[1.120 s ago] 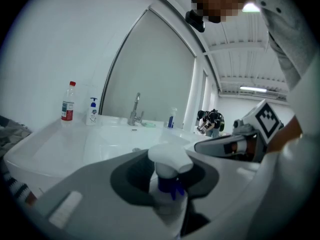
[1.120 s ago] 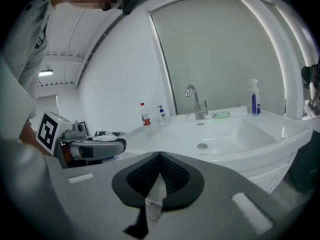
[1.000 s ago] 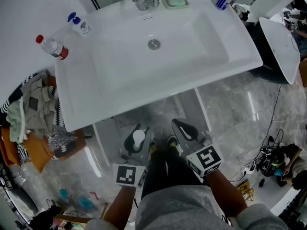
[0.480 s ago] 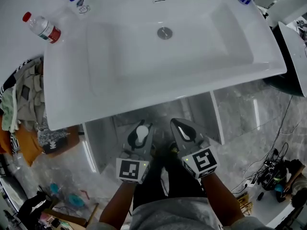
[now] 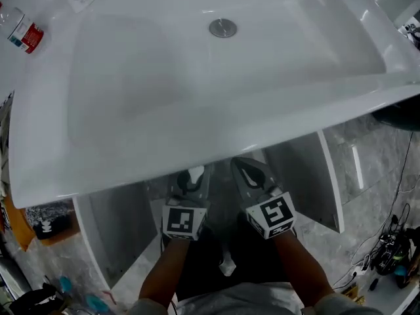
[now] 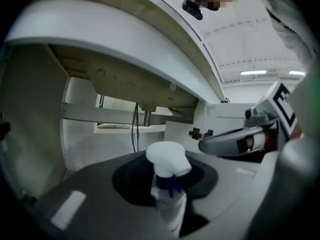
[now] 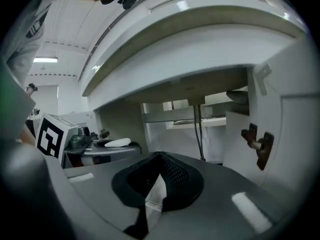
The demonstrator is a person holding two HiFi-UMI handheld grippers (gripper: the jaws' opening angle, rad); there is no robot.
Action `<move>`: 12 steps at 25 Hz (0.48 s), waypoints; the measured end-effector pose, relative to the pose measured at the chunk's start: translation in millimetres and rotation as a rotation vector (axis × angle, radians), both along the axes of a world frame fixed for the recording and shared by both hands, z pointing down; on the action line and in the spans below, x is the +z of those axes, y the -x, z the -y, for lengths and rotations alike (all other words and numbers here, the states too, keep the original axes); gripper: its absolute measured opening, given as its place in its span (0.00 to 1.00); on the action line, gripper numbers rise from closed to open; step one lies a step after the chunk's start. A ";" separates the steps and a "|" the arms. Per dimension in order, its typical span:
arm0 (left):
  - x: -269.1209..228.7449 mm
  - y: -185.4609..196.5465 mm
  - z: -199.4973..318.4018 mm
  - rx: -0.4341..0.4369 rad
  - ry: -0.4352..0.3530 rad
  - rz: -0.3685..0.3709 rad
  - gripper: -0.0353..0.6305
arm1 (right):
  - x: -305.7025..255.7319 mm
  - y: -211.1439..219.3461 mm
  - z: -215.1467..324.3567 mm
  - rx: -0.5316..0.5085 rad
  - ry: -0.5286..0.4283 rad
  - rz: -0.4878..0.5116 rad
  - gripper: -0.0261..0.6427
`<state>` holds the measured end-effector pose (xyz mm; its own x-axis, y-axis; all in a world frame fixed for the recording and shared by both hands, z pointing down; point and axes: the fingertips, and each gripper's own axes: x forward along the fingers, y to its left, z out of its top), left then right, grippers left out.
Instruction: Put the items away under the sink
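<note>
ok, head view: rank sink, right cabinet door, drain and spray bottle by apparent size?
1. sink, fills most of the frame
2. right cabinet door
3. drain
4. spray bottle: only its white top shows, farther from camera than the drain

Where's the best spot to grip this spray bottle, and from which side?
Grip the spray bottle on its narrow body just below the blue collar, coming in from the side with the bottle upright. The bulging white trigger head then sits above the jaws and likely keeps it from sliding down. The left hand-held gripper holds it that way.
</note>
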<state>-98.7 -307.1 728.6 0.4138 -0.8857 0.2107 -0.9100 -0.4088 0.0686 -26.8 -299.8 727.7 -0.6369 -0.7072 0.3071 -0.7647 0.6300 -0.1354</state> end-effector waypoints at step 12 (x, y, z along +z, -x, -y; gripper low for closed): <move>124.6 -7.1 86.8 0.037 -0.130 0.056 0.20 | 124.9 -10.1 42.6 0.067 -0.134 0.052 0.03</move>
<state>-91.7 -393.8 853.3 0.4371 -0.8915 0.1191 -0.8953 -0.4439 -0.0374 -16.7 -342.3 852.6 -0.5995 -0.7810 0.1752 -0.7998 0.5929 -0.0940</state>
